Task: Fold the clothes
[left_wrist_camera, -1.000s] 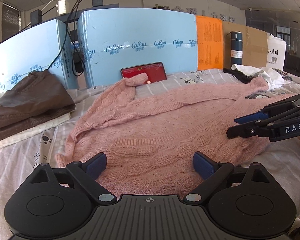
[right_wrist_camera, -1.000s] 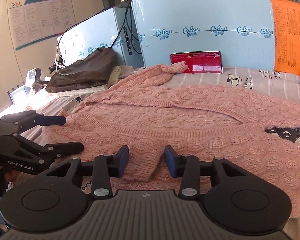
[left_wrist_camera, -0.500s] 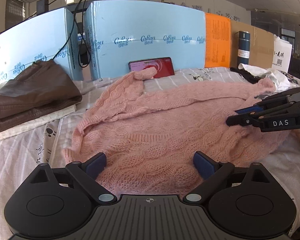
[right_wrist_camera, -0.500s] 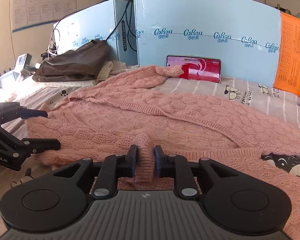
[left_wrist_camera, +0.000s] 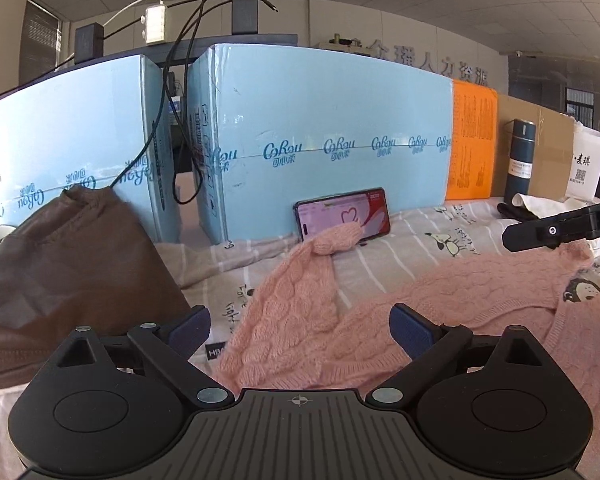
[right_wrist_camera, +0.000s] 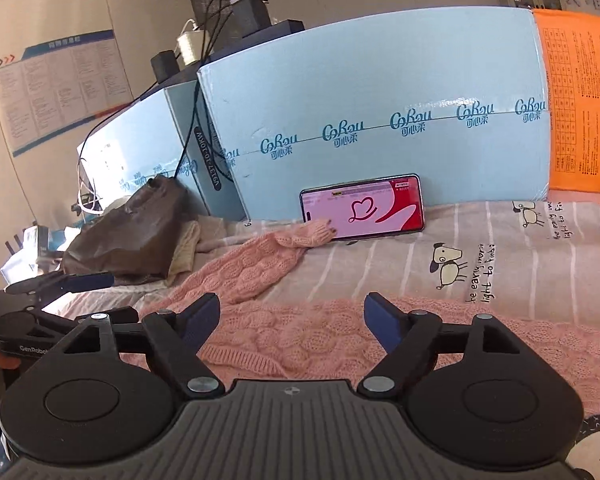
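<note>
left wrist: low, near bed, faces boxes | right wrist: same | shared: phone (left_wrist_camera: 342,214)

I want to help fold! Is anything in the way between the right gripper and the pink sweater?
Nothing visible is. The right gripper has just been opening its jaws; they stand wide with only the pink sweater below. The phone stands farther back, touching just the sleeve cuff.

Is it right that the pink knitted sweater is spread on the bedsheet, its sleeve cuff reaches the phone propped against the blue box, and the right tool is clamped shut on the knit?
Not quite. The right tool is open; its jaws have just been opening and press on nothing, as the right wrist view shows. The pink knitted sweater is spread on the bedsheet, and its sleeve cuff does reach the phone propped against the blue box.
</note>
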A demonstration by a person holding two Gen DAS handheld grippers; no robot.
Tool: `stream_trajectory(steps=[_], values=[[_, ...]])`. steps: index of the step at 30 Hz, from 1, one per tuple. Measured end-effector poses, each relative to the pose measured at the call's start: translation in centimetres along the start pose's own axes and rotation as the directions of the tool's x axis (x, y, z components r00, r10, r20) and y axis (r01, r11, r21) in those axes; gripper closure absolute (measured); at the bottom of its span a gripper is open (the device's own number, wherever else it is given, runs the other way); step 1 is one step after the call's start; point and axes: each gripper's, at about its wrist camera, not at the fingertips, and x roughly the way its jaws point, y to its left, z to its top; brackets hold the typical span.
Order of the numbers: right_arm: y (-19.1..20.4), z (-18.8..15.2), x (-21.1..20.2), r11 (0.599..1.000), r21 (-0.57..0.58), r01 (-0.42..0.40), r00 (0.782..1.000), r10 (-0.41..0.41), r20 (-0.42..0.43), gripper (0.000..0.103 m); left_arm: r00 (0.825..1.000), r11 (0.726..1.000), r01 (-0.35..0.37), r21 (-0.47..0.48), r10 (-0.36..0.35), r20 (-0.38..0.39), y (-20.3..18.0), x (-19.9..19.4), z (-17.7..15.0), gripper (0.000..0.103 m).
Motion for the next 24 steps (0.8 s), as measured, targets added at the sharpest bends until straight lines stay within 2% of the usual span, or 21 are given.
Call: stream_trajectory(steps=[2,4,6,8,9,10,11,12,15,20,24], values=[[-1.0,0.3,1.5,0.997,0.065,0.037,0.999,-0.037,0.004,0.024,1.0,1.0,0.011,-0.008,-0.011,-0.025,0.6,2.8,0.9,0.005],[-2.2,-0.6,2.2,0.995,0.09,0.035,0.999,-0.034,-0.006,0.024,0.998,0.999,0.027,-0.018,-0.028,-0.057,1.1,5.5,1.5,0.005],[-3.2,-1.4,2.6,0.995,0.094,0.032,0.999,-0.031,-0.021,0.024,0.995,0.999,0.044,-0.024,-0.046,-0.083,1.3,8.1,2.0,0.006],[-3.6,-1.9,2.7,0.995,0.07,0.068,0.998,-0.067,-0.015,0.024,0.992,0.999,0.043,-0.027,-0.046,-0.117,1.3,10.4,2.1,0.007],[-3.7,-1.9,2.8,0.995,0.064,0.08,0.997,-0.079,-0.014,0.024,0.989,0.999,0.038,-0.03,-0.042,-0.143,1.4,11.5,1.8,0.015],[-3.9,-2.0,2.8,0.995,0.069,0.077,0.997,-0.076,-0.014,0.024,0.985,0.999,0.034,-0.034,-0.039,-0.169,1.5,12.7,1.6,0.035],[-4.1,-2.1,2.8,0.995,0.073,0.074,0.997,-0.073,-0.015,0.024,0.98,0.999,0.03,-0.038,-0.036,-0.195,1.5,13.8,1.4,0.051],[-4.2,-2.1,2.8,0.994,0.077,0.071,0.997,-0.07,-0.015,0.024,0.979,0.998,0.039,-0.042,-0.046,-0.198,1.6,14.2,1.2,0.073],[-4.4,-2.3,2.8,0.995,0.086,0.058,0.998,-0.057,-0.012,0.024,0.983,0.992,0.11,-0.055,-0.117,-0.143,1.8,13.0,0.9,0.091],[-4.4,-2.4,2.5,0.994,0.109,0.013,1.0,-0.013,0.003,0.024,0.98,0.98,0.197,-0.03,-0.197,-0.017,0.7,8.3,1.1,0.091],[-4.3,-2.6,2.7,0.991,0.132,-0.025,1.0,0.026,-0.004,0.024,0.974,0.974,0.226,0.005,-0.226,0.032,-1.0,4.6,0.6,0.091]])
